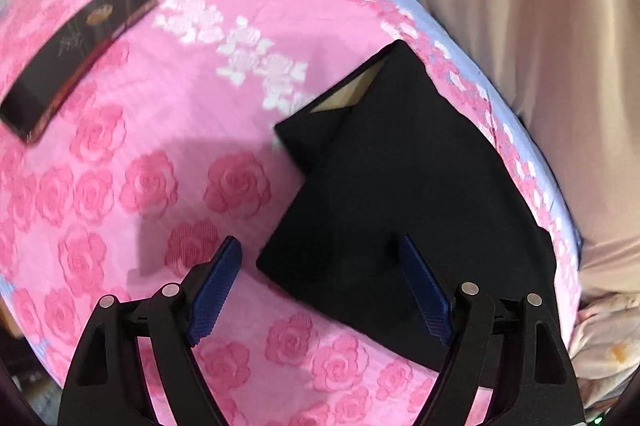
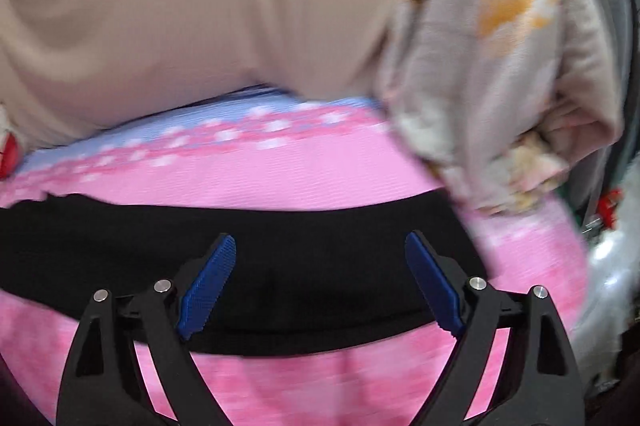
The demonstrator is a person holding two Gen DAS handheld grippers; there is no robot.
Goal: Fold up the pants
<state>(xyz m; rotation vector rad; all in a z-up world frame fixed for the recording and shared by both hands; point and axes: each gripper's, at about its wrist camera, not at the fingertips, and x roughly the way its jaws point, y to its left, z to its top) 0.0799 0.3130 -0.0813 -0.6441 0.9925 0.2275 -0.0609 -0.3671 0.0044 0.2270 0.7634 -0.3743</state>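
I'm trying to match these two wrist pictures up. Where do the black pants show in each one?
Left wrist view: the black pants fill the centre right, folded into a compact shape on the pink rose sheet, reaching down between the open left gripper.
Right wrist view: the pants run as a wide black band across the lower middle, behind the open right gripper.
Shared landmark: the sheet's blue border strip beyond the pants.

The black pants (image 1: 400,194) are seen folded into a compact, angular bundle in the centre and lower right of the left wrist view, lying flat on pink fabric. A tan inner patch is exposed at the upper corner. In the right wrist view, the pants are shown as a dark horizontal band across mid-frame.
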